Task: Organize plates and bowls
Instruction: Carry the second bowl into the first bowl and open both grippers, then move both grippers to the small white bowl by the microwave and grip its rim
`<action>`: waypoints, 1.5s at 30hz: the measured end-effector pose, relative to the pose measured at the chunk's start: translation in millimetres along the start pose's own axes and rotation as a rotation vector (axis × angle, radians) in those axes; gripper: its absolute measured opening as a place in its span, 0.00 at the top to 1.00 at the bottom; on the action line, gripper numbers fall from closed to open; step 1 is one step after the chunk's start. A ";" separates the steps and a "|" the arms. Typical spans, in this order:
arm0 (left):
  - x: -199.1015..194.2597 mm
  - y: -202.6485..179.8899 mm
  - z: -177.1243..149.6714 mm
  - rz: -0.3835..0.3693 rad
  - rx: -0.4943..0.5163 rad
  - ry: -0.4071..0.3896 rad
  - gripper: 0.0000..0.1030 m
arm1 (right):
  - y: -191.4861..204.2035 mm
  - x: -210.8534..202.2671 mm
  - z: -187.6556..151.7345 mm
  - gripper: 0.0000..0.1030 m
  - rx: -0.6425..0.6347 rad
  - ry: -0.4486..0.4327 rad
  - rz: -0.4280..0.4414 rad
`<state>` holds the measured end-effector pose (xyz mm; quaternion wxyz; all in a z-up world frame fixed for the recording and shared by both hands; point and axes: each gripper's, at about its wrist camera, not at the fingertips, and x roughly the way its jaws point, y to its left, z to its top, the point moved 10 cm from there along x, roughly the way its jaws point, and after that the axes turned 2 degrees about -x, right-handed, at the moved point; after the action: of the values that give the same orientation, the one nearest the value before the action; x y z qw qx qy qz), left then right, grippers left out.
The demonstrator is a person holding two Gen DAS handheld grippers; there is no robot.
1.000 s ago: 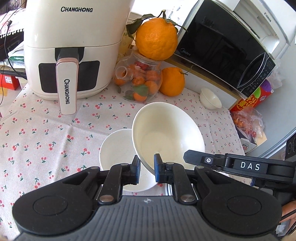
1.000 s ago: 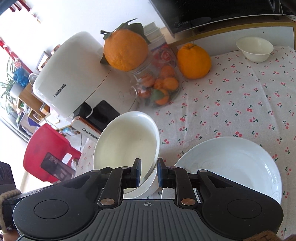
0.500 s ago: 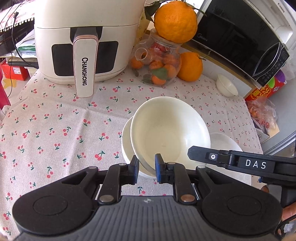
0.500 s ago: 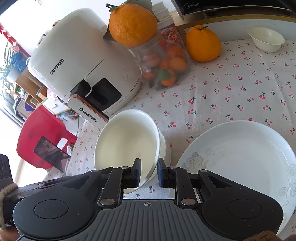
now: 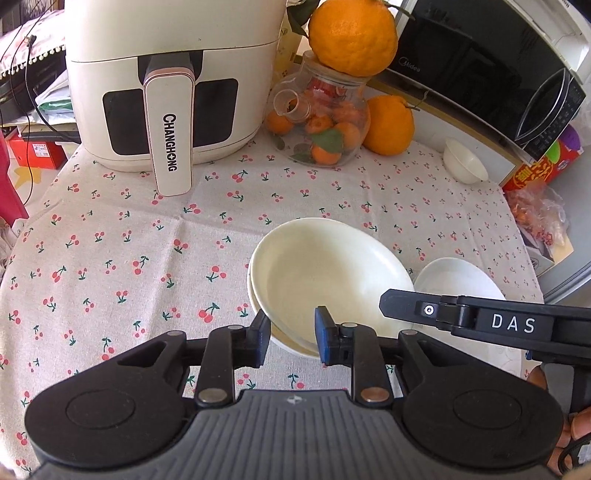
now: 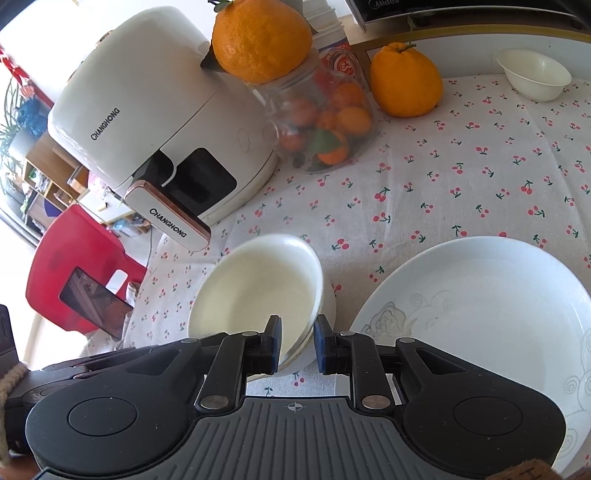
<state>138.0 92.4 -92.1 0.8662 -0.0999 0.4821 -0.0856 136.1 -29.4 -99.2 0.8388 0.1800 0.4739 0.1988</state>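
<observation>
A cream bowl [image 5: 325, 280] [image 6: 258, 288] sits tilted inside a second white bowl [image 5: 253, 291] [image 6: 328, 306] on the cherry-print cloth. My left gripper [image 5: 291, 338] straddles the near rim of the stack. Its jaws are opening, and the pads stand clear of the rim. My right gripper [image 6: 295, 343] is shut on the top bowl's rim from the other side. Its black arm marked DAS [image 5: 480, 321] crosses the left wrist view. A large white plate [image 6: 480, 314] [image 5: 458, 277] lies just right of the bowls. A small white bowl [image 5: 463, 162] [image 6: 532, 74] stands at the back right.
A white air fryer [image 5: 166, 92] stands at the back left. Beside it is a glass jar of small oranges [image 5: 321, 125] with a big orange [image 5: 352, 33] on top. Another orange [image 5: 388, 125] and a black microwave [image 5: 480, 74] follow. Snack bags [image 5: 539, 221] lie at the right edge. A red chair [image 6: 81, 269] stands beyond the left edge.
The cream bowl has come down from a steep tilt into the lower bowl. My left gripper's jaws have widened off the rim. The right gripper keeps its hold.
</observation>
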 end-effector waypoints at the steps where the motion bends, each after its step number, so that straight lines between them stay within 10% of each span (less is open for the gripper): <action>1: 0.7 0.4 0.0 0.006 0.005 0.002 0.77 | -0.4 0.0 0.3 0.80 0.002 0.000 -0.001; 32: -9.0 -7.1 -1.3 0.014 0.061 -0.025 0.39 | -3.8 -31.7 16.8 0.52 0.011 -0.093 -0.032; 36: -9.4 -13.8 -5.1 0.024 0.114 -0.035 0.39 | 3.8 -33.6 13.7 0.76 -0.025 -0.096 -0.034; 45: 2.2 -6.6 -9.6 0.066 0.114 -0.015 0.42 | -3.4 -10.2 -4.2 0.82 -0.031 -0.017 -0.092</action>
<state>130.6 84.6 -97.2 0.8764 -0.0350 0.4730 -0.0835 128.3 -37.0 -95.5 0.8538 0.1468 0.4712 0.1660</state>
